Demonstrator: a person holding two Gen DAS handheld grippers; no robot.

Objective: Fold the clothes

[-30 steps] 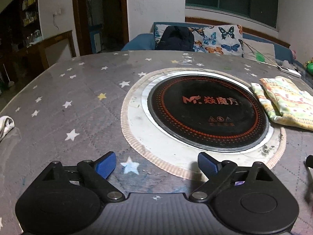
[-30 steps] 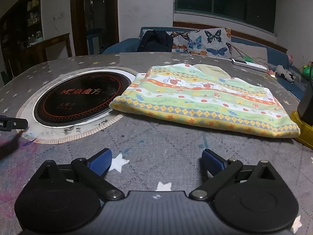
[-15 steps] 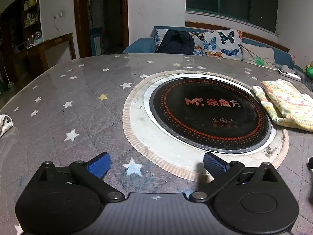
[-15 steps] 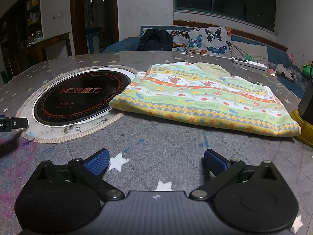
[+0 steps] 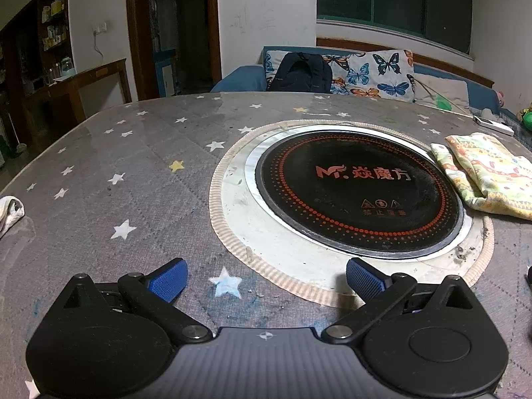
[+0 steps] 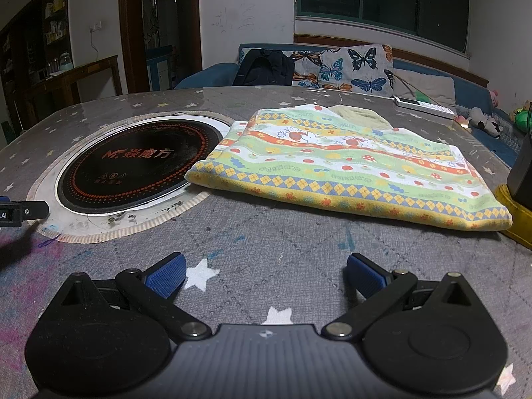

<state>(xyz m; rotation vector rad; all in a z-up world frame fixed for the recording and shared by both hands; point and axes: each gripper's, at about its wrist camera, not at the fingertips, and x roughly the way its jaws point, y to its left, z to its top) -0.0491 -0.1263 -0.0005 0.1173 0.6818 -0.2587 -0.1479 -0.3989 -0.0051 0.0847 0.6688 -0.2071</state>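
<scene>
Both your grippers hang low over the surface (image 6: 299, 232) with nothing in them. The left gripper (image 5: 266, 279) has its jaws wide apart, having just finished opening, with only the star-print cover between them. The right gripper (image 6: 266, 276) also stands with jaws wide apart and empty.

The patterned garment (image 6: 345, 166) lies already folded into a flat rectangle, its left end overlapping the rim of the round cooktop (image 6: 133, 163). To finish this well, judge whether one more fold is wanted. If so, take the two near corners together, lift only enough to clear the layers, and lay them over evenly so the edges meet.

The right wrist view gives you the whole garment, a remote (image 6: 422, 104) beyond it, and a yellow-based object (image 6: 518, 212) touching its right corner. The left wrist view shows only the garment's left end (image 5: 485, 173), but adds a small white cloth (image 5: 10, 212) at the far left edge.
</scene>
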